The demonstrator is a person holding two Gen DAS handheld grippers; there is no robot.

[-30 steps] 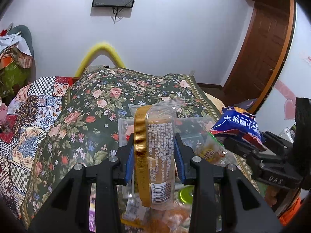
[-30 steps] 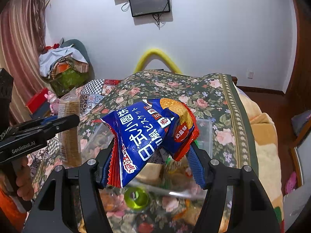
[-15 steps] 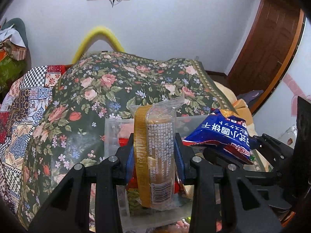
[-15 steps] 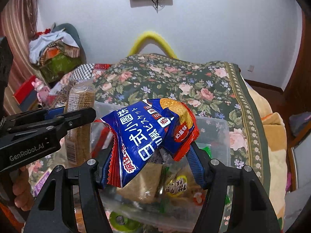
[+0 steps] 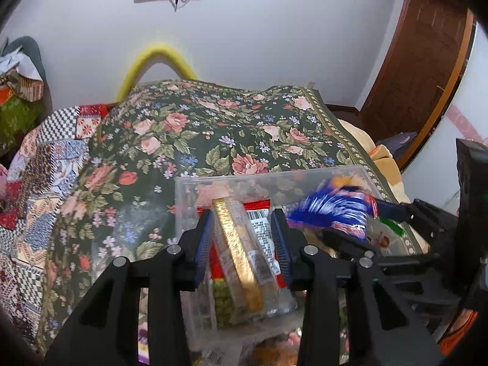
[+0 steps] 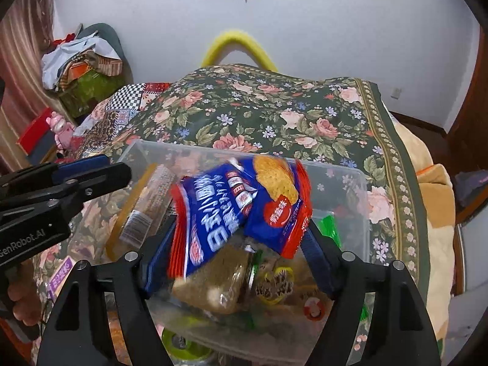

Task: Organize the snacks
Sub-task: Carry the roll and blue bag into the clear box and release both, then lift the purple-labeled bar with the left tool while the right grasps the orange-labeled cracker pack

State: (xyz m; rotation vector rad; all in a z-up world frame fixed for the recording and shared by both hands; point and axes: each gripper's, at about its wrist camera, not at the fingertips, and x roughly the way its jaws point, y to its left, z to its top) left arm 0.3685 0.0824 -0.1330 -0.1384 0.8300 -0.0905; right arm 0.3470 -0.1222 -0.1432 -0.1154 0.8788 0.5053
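— Snacks first: where was the blue cracker bag [image 6: 244, 204] at that moment?
— Between the fingers of the right hand-held gripper [image 6: 241, 247], tipped and blurred, above the clear plastic bin [image 6: 350, 183] on the floral bed cover [image 6: 274, 113]. A second before, the pads had pressed on its sides. Now the jaws were opening and the right pad stood off the bag's edge, so I count it released; whether the left pad still touched, I could not tell.
— And the other one?
— The left hand-held gripper [image 5: 241, 238] had the long biscuit sleeve with the gold strip [image 5: 241, 250] between its fingers. Earlier that sleeve stood upright and clamped. Now it leaned, top to the left, with its lower end down among the packets in the bin's left part, and a gap showed beside each pad. Those jaws were opening too.
— Had the scene itself changed?
— Yes. A second ago both views showed more wall and the bin lay low and small; now the bin filled the near half of both. In the right view a brown packet [image 6: 213, 277] and small round snacks [image 6: 274, 283] lay just under the blue bag.
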